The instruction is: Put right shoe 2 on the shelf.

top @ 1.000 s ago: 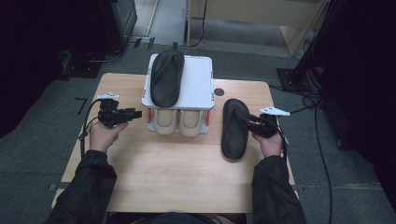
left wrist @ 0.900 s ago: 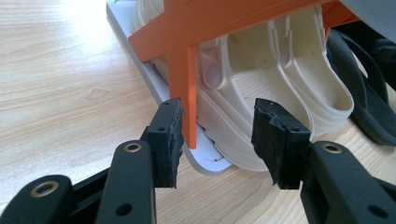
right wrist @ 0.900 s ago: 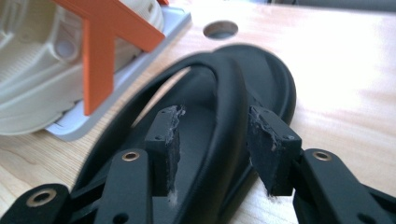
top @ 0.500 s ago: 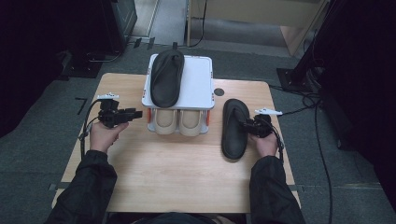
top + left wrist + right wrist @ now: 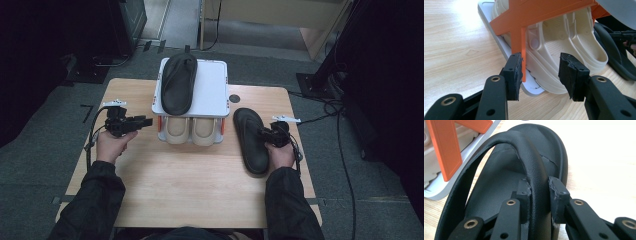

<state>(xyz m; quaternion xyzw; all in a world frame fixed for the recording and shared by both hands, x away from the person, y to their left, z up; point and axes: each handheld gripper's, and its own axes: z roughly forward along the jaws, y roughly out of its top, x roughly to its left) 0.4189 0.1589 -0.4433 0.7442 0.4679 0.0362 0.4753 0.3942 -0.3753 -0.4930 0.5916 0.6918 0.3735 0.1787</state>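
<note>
A black slipper (image 5: 248, 150) lies on the table to the right of a white two-shelf rack (image 5: 212, 90). My right gripper (image 5: 261, 132) is shut on its strap (image 5: 529, 150), with the jaws pinching the strap from both sides (image 5: 539, 192). A second black slipper (image 5: 178, 82) rests on the rack's top shelf, on its left half. A cream pair of sandals (image 5: 192, 130) sits on the lower shelf. My left gripper (image 5: 147, 120) stands open just left of the rack, its jaws (image 5: 540, 72) level with the orange support (image 5: 524, 30) and the nearer cream sandal (image 5: 564, 42).
The right half of the rack's top shelf is bare. A small dark round hole (image 5: 234, 98) marks the table behind the held slipper. Bare wood spreads across the table's near half (image 5: 190, 185). Cables trail off both table sides onto the grey floor.
My right hand has shifted slightly left and toward me, still holding the black slipper by its strap. The left gripper has stayed where it was.
</note>
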